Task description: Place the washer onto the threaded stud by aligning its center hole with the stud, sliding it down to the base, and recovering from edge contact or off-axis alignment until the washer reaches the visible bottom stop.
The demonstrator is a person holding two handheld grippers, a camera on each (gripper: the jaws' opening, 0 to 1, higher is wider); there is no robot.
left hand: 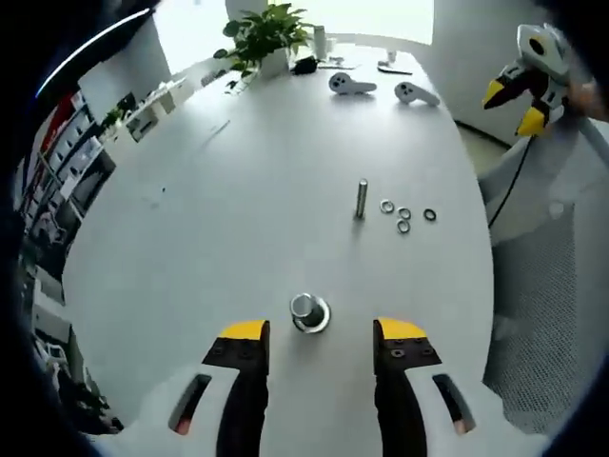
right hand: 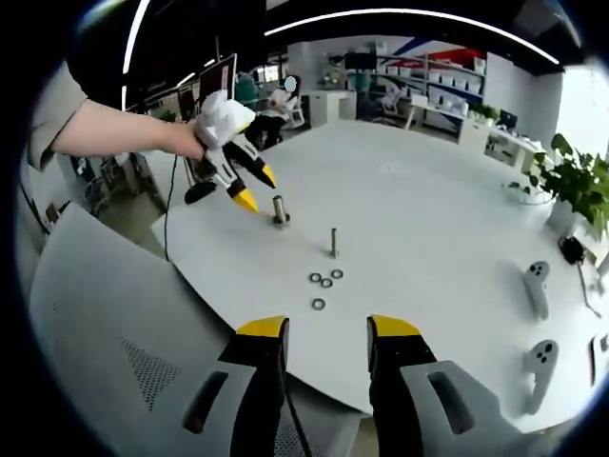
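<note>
Steel washers (right hand: 324,282) are lying loose on the counter (right hand: 428,190) just beside the upright stud (right hand: 333,242), straight ahead of the right claw (right hand: 326,331), which is hanging open and empty, while the left claw (left hand: 318,332), also open, is hovering at a short bolt (left hand: 309,311)

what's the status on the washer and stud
Left gripper open at stud. Right gripper open, off table. Four washers loose beside the bolt. Path clear.

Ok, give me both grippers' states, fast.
Left gripper: open, holding nothing, jaws either side of the silver metal stud.
Right gripper: open, holding nothing.
</note>
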